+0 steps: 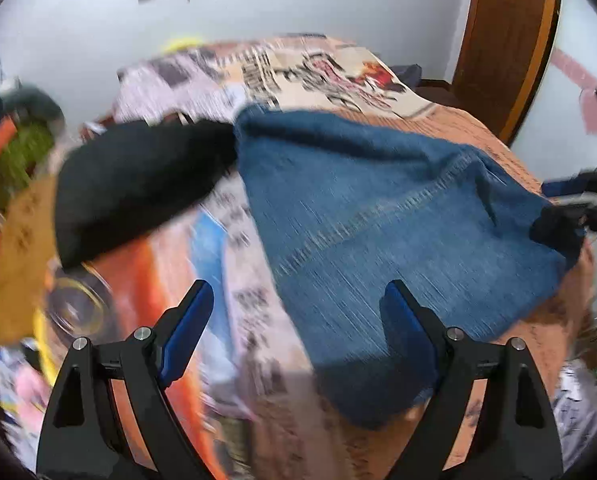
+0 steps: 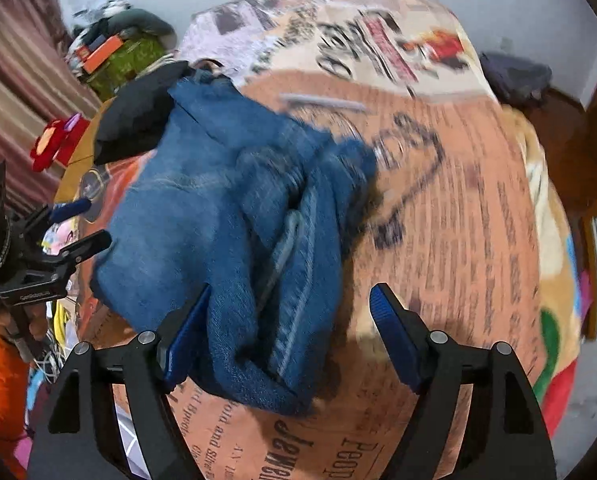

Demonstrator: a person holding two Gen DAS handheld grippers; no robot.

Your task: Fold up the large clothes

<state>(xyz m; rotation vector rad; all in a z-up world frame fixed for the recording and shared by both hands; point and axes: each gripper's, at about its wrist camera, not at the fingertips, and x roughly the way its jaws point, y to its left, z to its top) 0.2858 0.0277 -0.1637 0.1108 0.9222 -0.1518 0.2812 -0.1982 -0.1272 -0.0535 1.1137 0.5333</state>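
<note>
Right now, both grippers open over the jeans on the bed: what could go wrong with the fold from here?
1. The jeans lie bunched, with a thick ridge of seams between the right gripper fingers; closing there may grab several layers and lock in a crooked fold.
2. A black garment touches the jeans' far end; dragging the denim could pull it along.
3. The left gripper straddles the jeans' edge and the printed bedspread; a low pinch might catch the bedspread too.

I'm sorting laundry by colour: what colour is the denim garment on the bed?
Blue, with lighter stitched seams; the jeans show best in the right wrist view.
</note>
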